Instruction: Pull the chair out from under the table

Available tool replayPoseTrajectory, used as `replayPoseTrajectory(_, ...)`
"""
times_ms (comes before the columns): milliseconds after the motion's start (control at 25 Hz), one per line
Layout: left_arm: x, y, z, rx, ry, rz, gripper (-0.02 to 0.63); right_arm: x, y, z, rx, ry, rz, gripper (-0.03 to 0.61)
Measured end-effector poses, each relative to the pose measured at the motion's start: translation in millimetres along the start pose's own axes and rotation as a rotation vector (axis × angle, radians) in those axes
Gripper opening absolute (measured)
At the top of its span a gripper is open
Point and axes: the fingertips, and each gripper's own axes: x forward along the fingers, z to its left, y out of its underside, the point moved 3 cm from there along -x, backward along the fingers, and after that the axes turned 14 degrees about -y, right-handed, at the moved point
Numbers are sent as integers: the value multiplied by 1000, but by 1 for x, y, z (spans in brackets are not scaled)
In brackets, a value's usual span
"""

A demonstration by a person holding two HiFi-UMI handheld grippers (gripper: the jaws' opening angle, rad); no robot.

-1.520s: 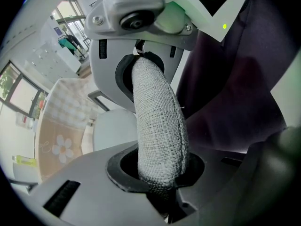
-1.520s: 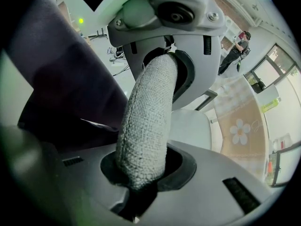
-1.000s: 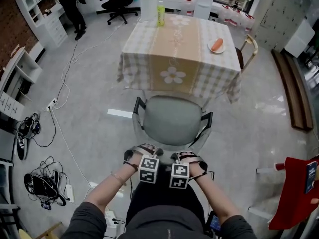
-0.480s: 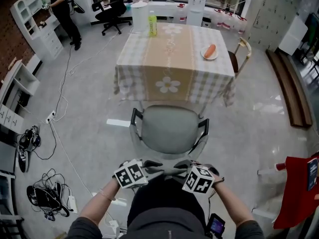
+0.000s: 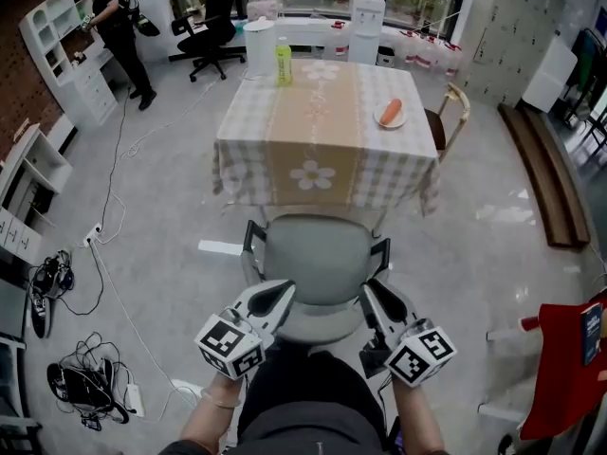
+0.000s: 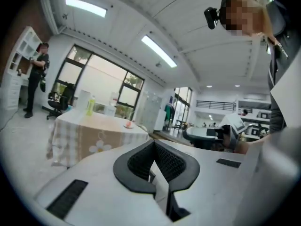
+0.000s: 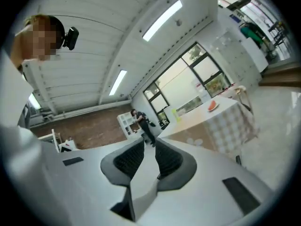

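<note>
The grey-seated chair (image 5: 318, 251) with black armrests stands on the floor just in front of the table (image 5: 327, 173), which wears a checked cloth with a flower print. Both grippers hover over the chair's near back edge, touching nothing. My left gripper (image 5: 283, 295) is at the left; in the left gripper view (image 6: 153, 147) its jaws meet at the tips with nothing between them, and the table (image 6: 87, 135) lies ahead. My right gripper (image 5: 373, 297) is at the right; in the right gripper view (image 7: 149, 146) its jaws are closing with a narrow empty gap.
A green bottle (image 5: 283, 64), a white container (image 5: 259, 47) and a plate with an orange item (image 5: 390, 114) sit on the table. A wooden chair (image 5: 448, 121) is at its right side. Cables (image 5: 85, 377) lie left, a red object (image 5: 567, 360) right. A person (image 5: 109, 27) stands far left.
Both grippers rose from low at the chair's back, rolled over and spread apart. The left jaws closed. The chair stands where it was in front of the table.
</note>
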Motion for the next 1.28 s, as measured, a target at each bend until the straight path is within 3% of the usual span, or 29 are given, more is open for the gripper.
replayPoseTrajectory(120, -2, 5, -18, 117, -70, -27, 9, -13, 5, 9, -28, 136, -69, 55)
replayPoseTrajectory(200, -4, 17, -34, 222, -67, -10, 9, -22, 20, 15, -79, 226, -49, 38)
replayPoseTrajectory(320, -8, 35, -52, 251, -40, 32, 9, -31, 47, 23, -118, 298, 30, 28)
replayPoseTrajectory(560, -10, 50, -65, 205, -36, 52, 9, -34, 52, 25, -118, 299, 48, 12)
replayPoseTrajectory(1280, -13, 66, -61, 216, -36, 115, 9, -40, 63, 24, -121, 283, 87, 11)
